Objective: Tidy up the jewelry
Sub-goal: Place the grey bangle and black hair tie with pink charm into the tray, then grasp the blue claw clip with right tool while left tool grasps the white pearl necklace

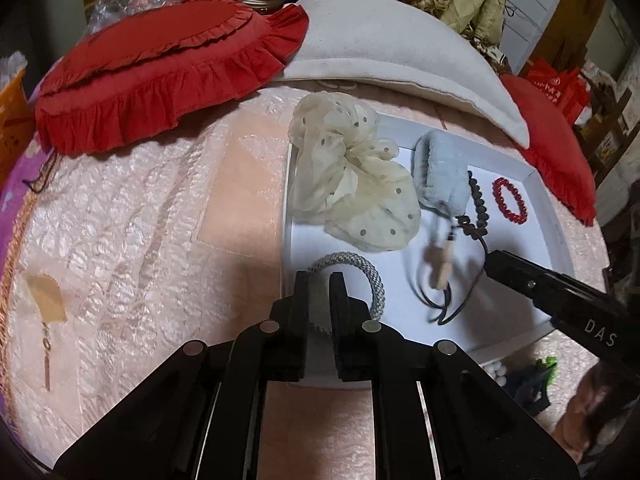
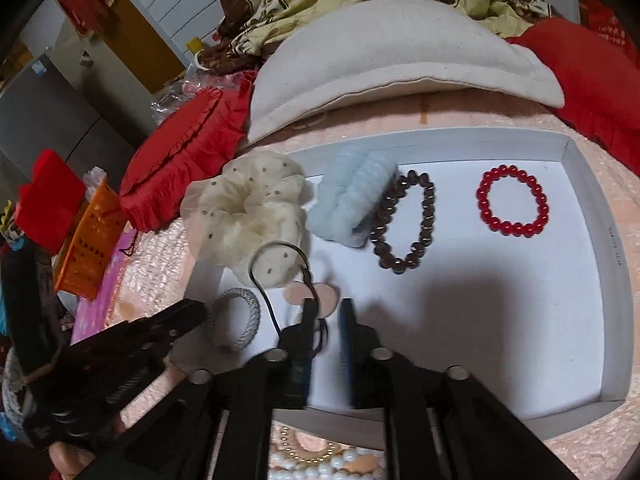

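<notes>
My left tongs (image 1: 320, 280) stand nearly closed and empty over the silver woven bracelet (image 1: 370, 276), lower centre of the white tray (image 1: 538, 200). My right tongs (image 2: 328, 306) are slightly parted; the black cord necklace (image 2: 276, 248) loops against the left finger, grip uncertain. The red bead bracelet (image 2: 512, 201) lies at the tray's upper right.

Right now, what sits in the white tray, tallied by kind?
Bead bracelets: 2, red bracelet and dark bracelet
Scrunchies: 2, cream dotted scrunchie and pale blue scrunchie
Silver woven bangle: 1
Black cord necklace with pendant: 1
Total: 6
</notes>
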### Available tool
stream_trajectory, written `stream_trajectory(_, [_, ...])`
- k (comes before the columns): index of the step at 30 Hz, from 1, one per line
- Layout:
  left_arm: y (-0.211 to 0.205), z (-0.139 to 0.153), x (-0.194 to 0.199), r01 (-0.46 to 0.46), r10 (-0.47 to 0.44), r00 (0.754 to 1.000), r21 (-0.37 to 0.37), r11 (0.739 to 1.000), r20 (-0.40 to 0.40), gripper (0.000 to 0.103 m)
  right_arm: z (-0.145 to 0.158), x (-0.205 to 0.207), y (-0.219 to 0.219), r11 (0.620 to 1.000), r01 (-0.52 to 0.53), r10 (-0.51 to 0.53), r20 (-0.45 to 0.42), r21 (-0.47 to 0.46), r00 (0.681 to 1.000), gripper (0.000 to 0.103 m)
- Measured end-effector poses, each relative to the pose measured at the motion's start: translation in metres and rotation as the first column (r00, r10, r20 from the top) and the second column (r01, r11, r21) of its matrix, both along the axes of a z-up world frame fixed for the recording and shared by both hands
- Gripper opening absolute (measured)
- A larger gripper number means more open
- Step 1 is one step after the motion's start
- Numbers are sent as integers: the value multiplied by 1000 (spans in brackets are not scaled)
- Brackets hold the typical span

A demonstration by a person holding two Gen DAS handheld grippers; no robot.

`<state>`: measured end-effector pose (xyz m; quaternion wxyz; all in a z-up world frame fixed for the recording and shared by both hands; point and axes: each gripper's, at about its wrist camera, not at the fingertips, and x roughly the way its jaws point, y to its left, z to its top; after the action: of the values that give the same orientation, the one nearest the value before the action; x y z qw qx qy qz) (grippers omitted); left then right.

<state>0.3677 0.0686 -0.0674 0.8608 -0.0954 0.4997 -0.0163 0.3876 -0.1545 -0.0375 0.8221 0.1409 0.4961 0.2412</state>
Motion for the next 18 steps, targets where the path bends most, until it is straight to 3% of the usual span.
stream_trajectory(2, [3, 4, -6, -6, 7, 1000, -10, 1000, 6, 9, 5, -4, -6, 1000, 19, -20, 18, 5, 1000, 39])
stream_trajectory(12, [9, 41, -63, -27, 23, 996, 40, 999, 88, 9, 41, -52, -52, 999, 48, -48, 99, 3, 994, 39])
stream_trajectory(18, [8, 45, -103, -17, 14, 995, 36, 999, 97, 9, 43, -102, -119, 981, 193, -185, 194, -24, 963, 39])
